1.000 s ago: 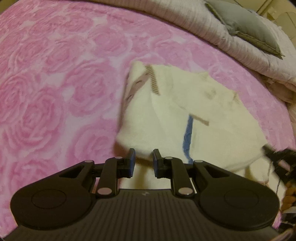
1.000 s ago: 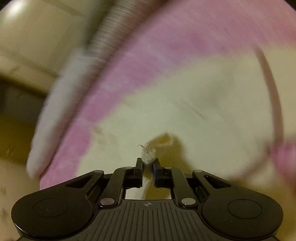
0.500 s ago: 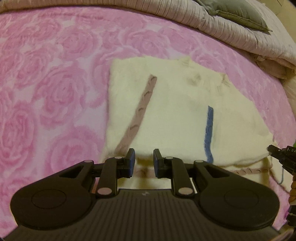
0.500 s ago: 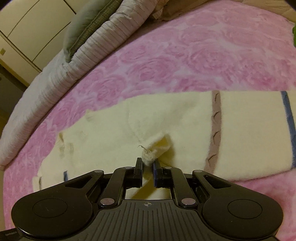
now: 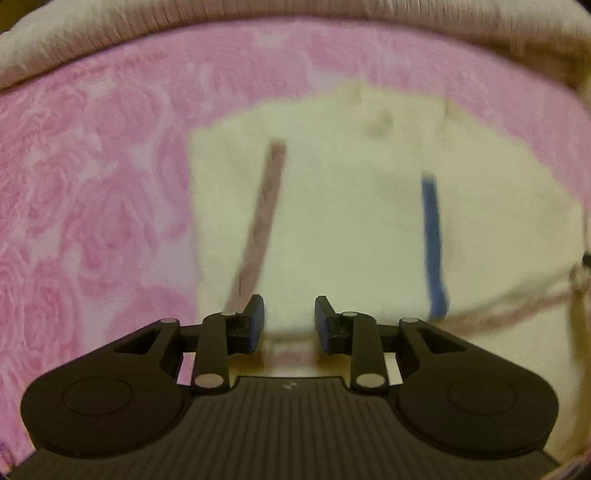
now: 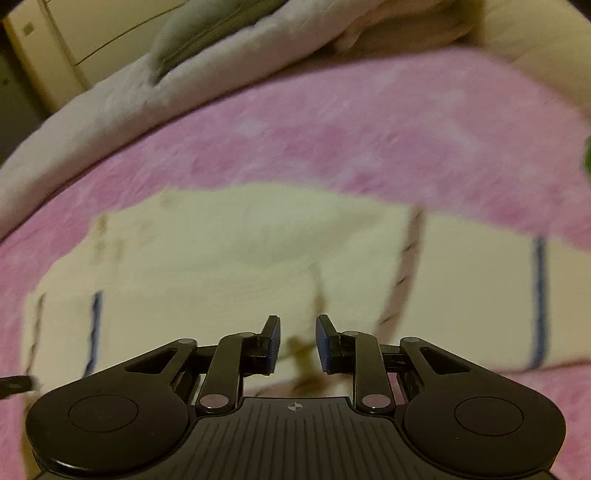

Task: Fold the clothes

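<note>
The cream garment (image 5: 347,229) lies spread flat on the pink rose blanket (image 5: 92,206). In the left wrist view a brown stripe (image 5: 260,221) and a blue stripe (image 5: 433,243) run across it, and another brownish band crosses its near edge toward the right. The left gripper (image 5: 289,317) is over the near edge of the garment, its jaws apart, with nothing between them. The picture is blurred.

In the right wrist view the garment (image 6: 229,258) lies across the blanket (image 6: 351,140), with blue stripes near both its ends. The right gripper (image 6: 297,341) is also parted and holds nothing; the cloth shows in the gap, with a small dark fold just below. Behind the blanket lies a pale striped quilt (image 6: 207,74) with a grey pillow (image 6: 199,29) on it.
</note>
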A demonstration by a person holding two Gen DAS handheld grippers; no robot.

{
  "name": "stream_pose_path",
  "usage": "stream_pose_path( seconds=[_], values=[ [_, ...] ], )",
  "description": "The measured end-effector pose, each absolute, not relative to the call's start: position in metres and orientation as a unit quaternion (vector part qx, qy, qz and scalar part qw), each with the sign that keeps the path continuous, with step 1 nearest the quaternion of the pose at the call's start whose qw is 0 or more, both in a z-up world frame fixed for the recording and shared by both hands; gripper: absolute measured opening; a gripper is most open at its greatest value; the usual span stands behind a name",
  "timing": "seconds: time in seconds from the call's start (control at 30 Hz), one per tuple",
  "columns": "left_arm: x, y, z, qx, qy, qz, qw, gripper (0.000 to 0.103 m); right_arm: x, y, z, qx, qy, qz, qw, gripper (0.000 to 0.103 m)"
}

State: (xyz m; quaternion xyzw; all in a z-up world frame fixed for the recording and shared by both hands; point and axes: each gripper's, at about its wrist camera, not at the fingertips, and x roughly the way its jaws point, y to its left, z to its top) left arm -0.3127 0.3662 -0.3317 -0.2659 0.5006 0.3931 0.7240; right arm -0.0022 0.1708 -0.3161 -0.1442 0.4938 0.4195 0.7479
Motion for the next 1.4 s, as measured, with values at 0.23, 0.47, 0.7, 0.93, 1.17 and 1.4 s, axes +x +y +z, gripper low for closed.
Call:
stream_pose_path(
  seconds=[0.23,0.47,0.7,0.93,1.17,1.4],
  values=[
    [-0.301,0.347,-0.308,-0.26,0.517,0.393,0.715,0.026,0.032,0.123,-0.325,-0.079,0.566,0.354,0.74,0.025],
    [-0.267,0.308,-0.293,-0.303,0.51,0.376,0.712,0.026,0.093,0.011,-0.33,0.025,0.609,0.233,0.758,0.03],
    [-0.228,0.294,-0.296,-0.32,0.509,0.371,0.708,0.026,0.14,-0.065,-0.349,0.209,0.596,0.162,0.759,0.04],
    [-0.21,0.296,-0.287,-0.306,0.505,0.376,0.714,0.026,0.187,-0.141,-0.368,0.385,0.559,0.085,0.73,0.04],
    [-0.233,0.303,-0.277,-0.32,0.493,0.395,0.706,0.026,0.204,-0.107,-0.337,0.232,0.531,0.101,0.808,0.005],
    [-0.281,0.303,-0.271,-0.345,0.478,0.422,0.689,0.026,0.105,0.008,-0.232,-0.025,0.37,0.339,0.865,0.004]
  ],
)
